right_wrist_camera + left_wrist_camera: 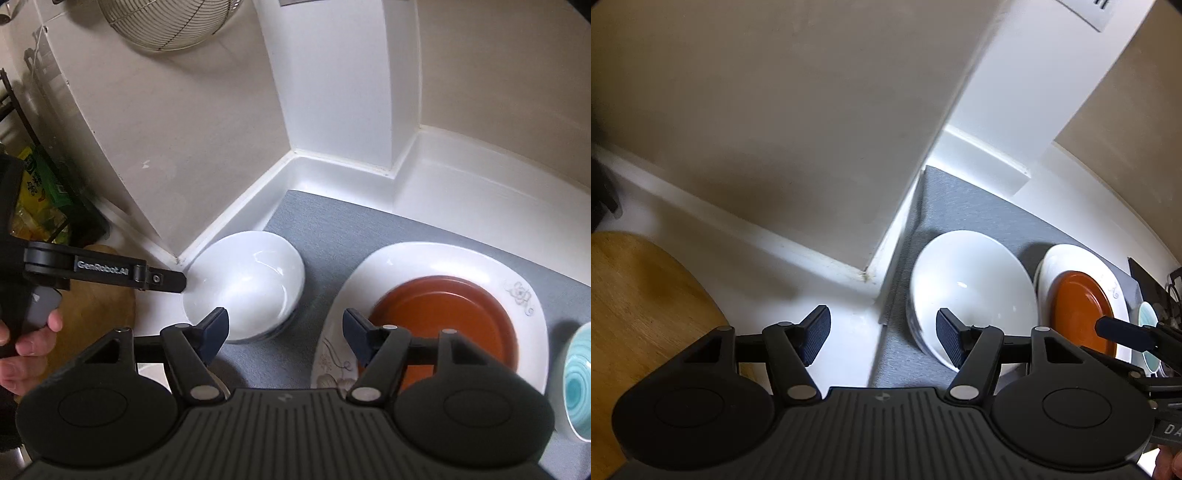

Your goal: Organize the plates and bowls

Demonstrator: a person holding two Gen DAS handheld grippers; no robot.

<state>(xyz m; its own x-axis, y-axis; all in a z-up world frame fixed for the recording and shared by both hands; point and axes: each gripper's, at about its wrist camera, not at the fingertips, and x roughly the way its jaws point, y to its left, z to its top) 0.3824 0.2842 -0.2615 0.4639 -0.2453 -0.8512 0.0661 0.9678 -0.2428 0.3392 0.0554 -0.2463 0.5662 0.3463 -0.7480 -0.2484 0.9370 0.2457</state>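
Both grippers, left (882,338) and right (284,334), gape empty at lower centre, above white bowl (247,284) and orange plate (447,314).

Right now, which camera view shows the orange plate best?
The right wrist view. There the orange plate lies almost whole on the white square plate, only its near edge hidden by the hand-held gripper. The left wrist view shows it small at the right edge, squeezed and partly covered by a blue finger.
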